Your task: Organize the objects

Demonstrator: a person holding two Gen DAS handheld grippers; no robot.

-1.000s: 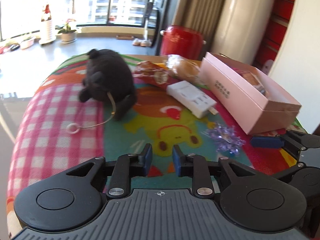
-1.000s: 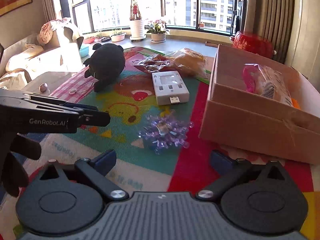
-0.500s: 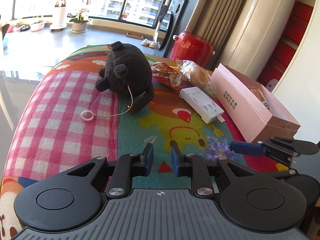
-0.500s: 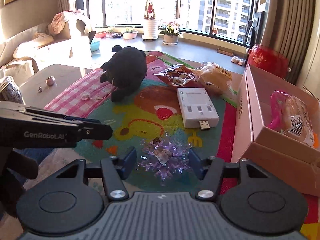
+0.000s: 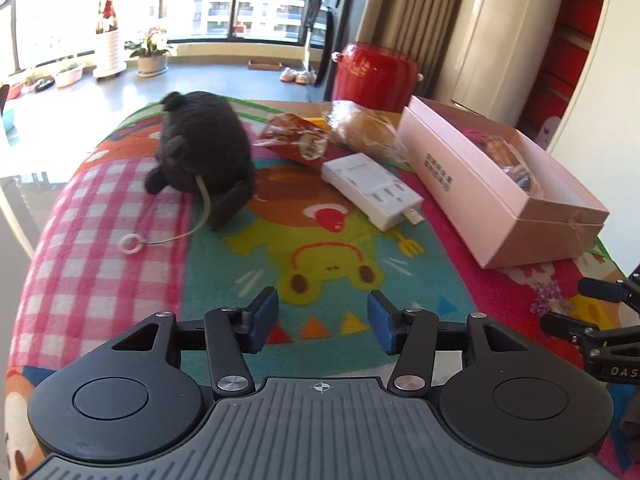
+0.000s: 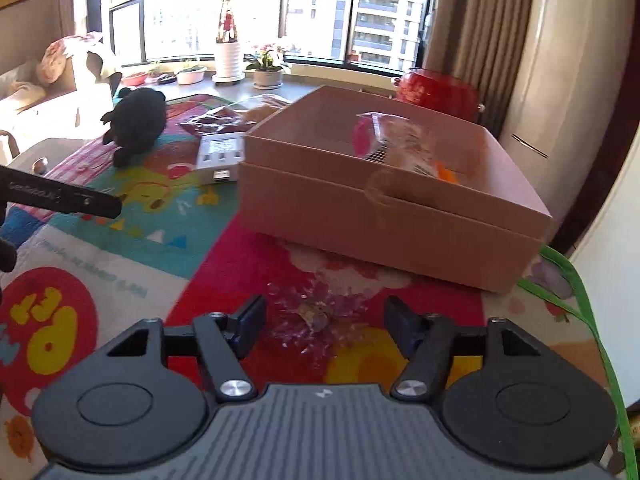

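Right wrist view: tabletop [image 6: 248,264] covered by a bright cartoon mat. Largest item is the pink box [image 6: 392,208], open-topped, standing just beyond the right gripper [image 6: 324,326] and slightly to its right; wrapped items already lie inside it. Its long axis runs away from the camera in the left wrist view.

Next in size, the black plush toy [image 5: 204,152] sits far left on the pink checked area, a cord and ring trailing from it. White adapter block [image 5: 370,188] lies between the toy and the box; two snack bags [image 5: 296,140] behind it.

Smallest: purple crystal ornament [image 6: 316,316]. It lies on the mat directly between the right fingers [image 6: 250,326], roughly centred, with the box wall close ahead. Image is blurred here, but gaps show on both sides, so the pads do not appear to press on it. Right jaws are opening at this moment.

Left gripper [image 5: 322,318] hovers over the mat with nothing between its fingers; jaws about half spread and opening. The toy lies ahead and to its left, well apart.

Judgement: the right hand is nearer the ornament; the box lies straight ahead of it.
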